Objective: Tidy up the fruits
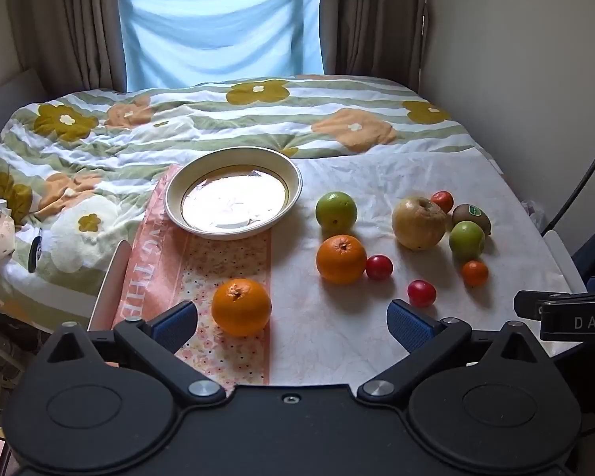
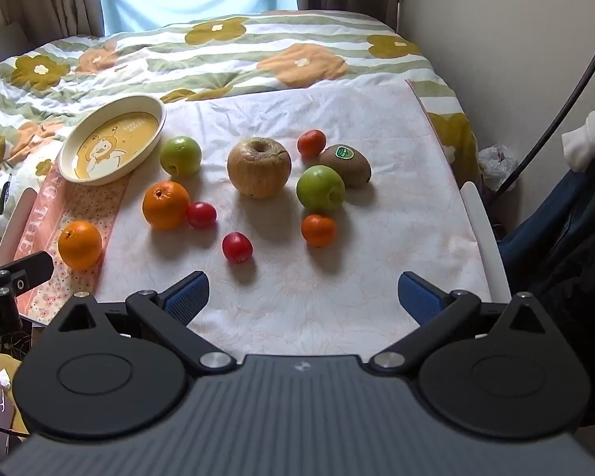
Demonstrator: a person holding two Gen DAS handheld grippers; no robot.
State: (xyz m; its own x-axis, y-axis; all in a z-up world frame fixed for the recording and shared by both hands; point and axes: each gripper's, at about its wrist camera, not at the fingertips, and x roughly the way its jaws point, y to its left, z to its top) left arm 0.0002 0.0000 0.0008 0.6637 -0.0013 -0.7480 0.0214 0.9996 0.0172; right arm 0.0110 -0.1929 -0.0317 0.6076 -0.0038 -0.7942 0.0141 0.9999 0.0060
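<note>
A cream plate (image 1: 170, 198) (image 2: 69, 150) sits empty at the left of a white cloth. One orange (image 1: 241, 306) (image 2: 79, 244) lies just ahead of my open left gripper (image 1: 291, 323), near its left finger. A second orange (image 1: 341, 258) (image 2: 166, 205), two green apples (image 1: 336, 210) (image 1: 466, 240), a wrinkled yellow apple (image 1: 418, 223) (image 2: 258, 167), a kiwi (image 2: 347, 166), two small tangerines (image 2: 318, 230) (image 2: 311, 143) and two red tomatoes (image 2: 237, 247) (image 2: 201, 214) lie on the cloth. My right gripper (image 2: 303, 297) is open and empty, short of the nearest tomato.
The cloth (image 2: 337, 297) lies on a flowered quilt (image 1: 178, 119) over a bed. A pink patterned strip (image 1: 202, 261) runs under the plate. A wall (image 2: 496, 39) stands on the right, curtains (image 1: 67, 20) behind. A small white packet (image 1: 0, 230) lies at far left.
</note>
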